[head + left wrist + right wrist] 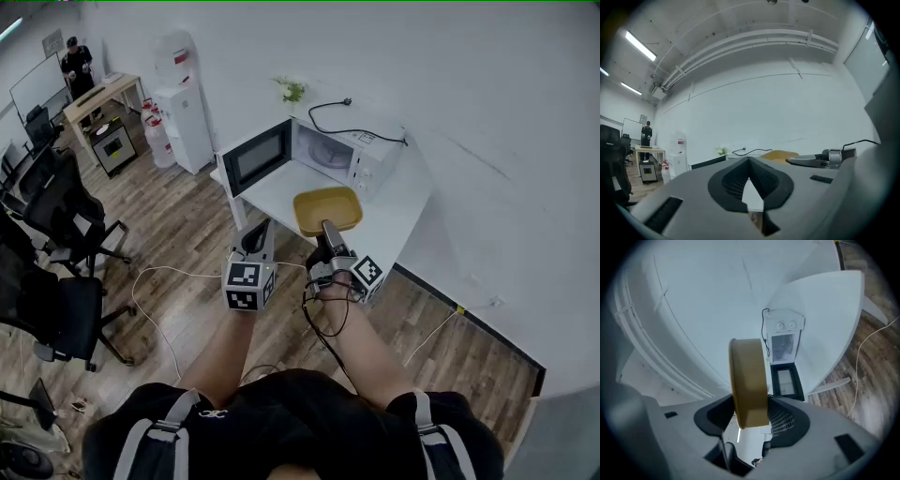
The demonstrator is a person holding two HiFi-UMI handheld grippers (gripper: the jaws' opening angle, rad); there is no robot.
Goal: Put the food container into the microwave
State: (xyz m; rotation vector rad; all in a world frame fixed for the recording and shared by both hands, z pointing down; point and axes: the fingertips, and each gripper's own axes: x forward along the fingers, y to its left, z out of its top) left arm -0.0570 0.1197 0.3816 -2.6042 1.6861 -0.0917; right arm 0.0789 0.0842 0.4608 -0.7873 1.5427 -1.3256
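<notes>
A yellow food container (327, 209) hangs in the air over the white table's near part, in front of the microwave (349, 150). My right gripper (328, 231) is shut on the container's near rim; in the right gripper view the container (749, 383) stands edge-on between the jaws. The microwave's door (256, 156) is swung open to the left, and its cavity (325, 152) looks bare. My left gripper (257, 237) floats left of the container, near the table's front edge, its jaws together (749, 173) with nothing in them.
The white table (398, 220) stands against the wall. A black cord (352, 128) lies on the microwave's top, with a small plant (292, 91) behind. A water dispenser (185, 119) and office chairs (56, 225) stand to the left. A person stands far back by a desk.
</notes>
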